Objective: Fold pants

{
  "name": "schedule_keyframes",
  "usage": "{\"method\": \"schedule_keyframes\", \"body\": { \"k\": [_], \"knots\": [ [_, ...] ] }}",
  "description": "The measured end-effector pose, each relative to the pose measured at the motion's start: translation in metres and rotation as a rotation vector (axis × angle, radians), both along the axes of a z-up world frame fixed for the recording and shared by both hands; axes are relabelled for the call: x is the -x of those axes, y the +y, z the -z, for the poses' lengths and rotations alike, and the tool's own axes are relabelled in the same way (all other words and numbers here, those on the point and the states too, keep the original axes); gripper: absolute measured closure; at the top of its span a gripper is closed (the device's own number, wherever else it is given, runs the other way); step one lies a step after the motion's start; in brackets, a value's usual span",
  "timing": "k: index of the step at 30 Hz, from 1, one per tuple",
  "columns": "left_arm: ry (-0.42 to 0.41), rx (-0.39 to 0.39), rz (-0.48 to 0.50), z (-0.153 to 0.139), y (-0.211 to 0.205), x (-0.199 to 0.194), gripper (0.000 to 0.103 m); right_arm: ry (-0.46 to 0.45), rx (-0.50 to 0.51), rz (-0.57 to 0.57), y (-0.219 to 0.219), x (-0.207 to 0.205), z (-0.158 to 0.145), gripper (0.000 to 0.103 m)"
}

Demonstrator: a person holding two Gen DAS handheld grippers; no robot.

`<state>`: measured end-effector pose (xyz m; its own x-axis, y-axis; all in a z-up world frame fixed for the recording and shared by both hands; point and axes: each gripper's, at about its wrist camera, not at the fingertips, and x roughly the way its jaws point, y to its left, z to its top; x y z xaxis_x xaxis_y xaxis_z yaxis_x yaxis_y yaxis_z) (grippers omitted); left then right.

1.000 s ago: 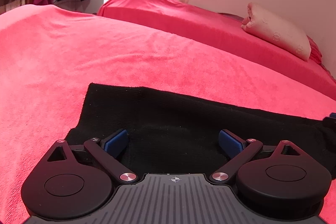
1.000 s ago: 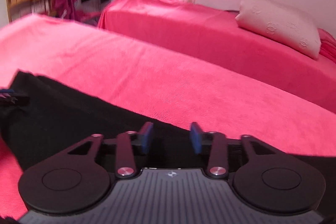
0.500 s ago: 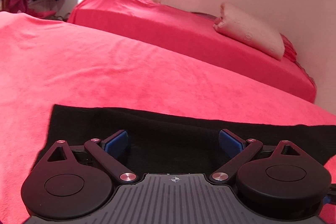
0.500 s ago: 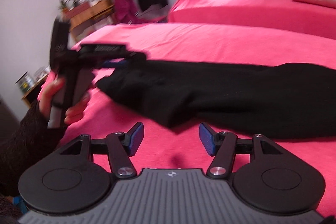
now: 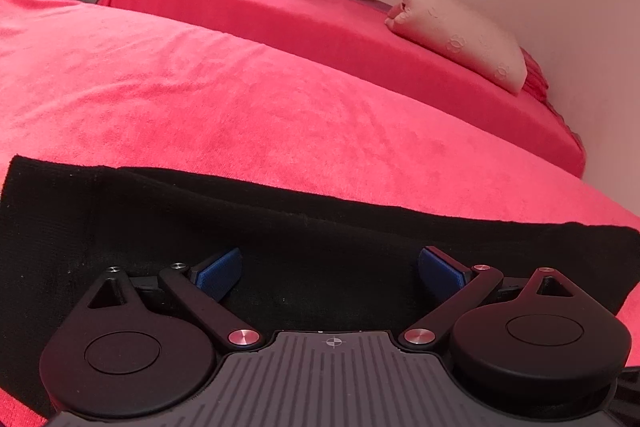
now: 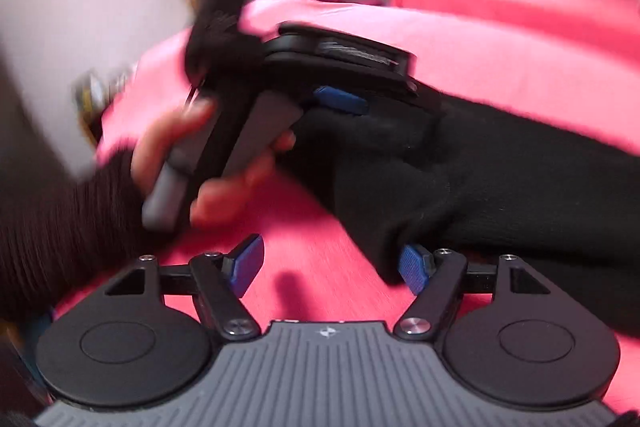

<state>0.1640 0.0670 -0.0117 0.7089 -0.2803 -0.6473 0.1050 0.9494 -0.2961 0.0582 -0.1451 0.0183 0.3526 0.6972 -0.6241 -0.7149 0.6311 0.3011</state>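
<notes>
Since a second ago the left view has swung: the pants (image 5: 320,251), which then showed a notch at their far edge and a dark mass trailing off to the right, now lie as one flat black band across the red bedspread (image 5: 240,99), with a square end at the left and another at the right. The pillow (image 5: 460,31) on the far bed sits further right and larger in the frame. The right view has changed much more. It looked out across the bed over the cloth before; now it faces leftward, onto the left hand (image 6: 208,167) around its tool's handle, and the picture is smeared with motion.

The left gripper (image 5: 330,275) hangs over the middle of the black band with its blue pads (image 5: 220,273) set wide apart. Nothing lies between them except the cloth below, and they do not pinch it. In the right view the same tool (image 6: 340,99) shows one blue pad just above the cloth's edge.

The right gripper (image 6: 332,265) has its jaws opening, already well spread. Between them is bare bedspread (image 6: 312,247). Its right pad (image 6: 414,267) sits against a rounded corner of the pants (image 6: 460,167), probably touching, though the blur makes that hard to confirm. Neither pad clamps the cloth.
</notes>
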Motion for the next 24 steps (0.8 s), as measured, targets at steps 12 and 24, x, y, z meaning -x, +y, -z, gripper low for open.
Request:
{"method": "schedule_keyframes", "body": {
  "k": [12,24],
  "knots": [
    [-0.036,0.026,-0.069,-0.008,0.022,0.013,0.000,-0.238,0.232,0.291,-0.082,-0.050,-0.064,0.035],
    [-0.064,0.049,-0.143,-0.015,0.043,0.019,0.000,-0.150,0.413,0.092,0.025,-0.126,0.011,0.044]
  ]
}}
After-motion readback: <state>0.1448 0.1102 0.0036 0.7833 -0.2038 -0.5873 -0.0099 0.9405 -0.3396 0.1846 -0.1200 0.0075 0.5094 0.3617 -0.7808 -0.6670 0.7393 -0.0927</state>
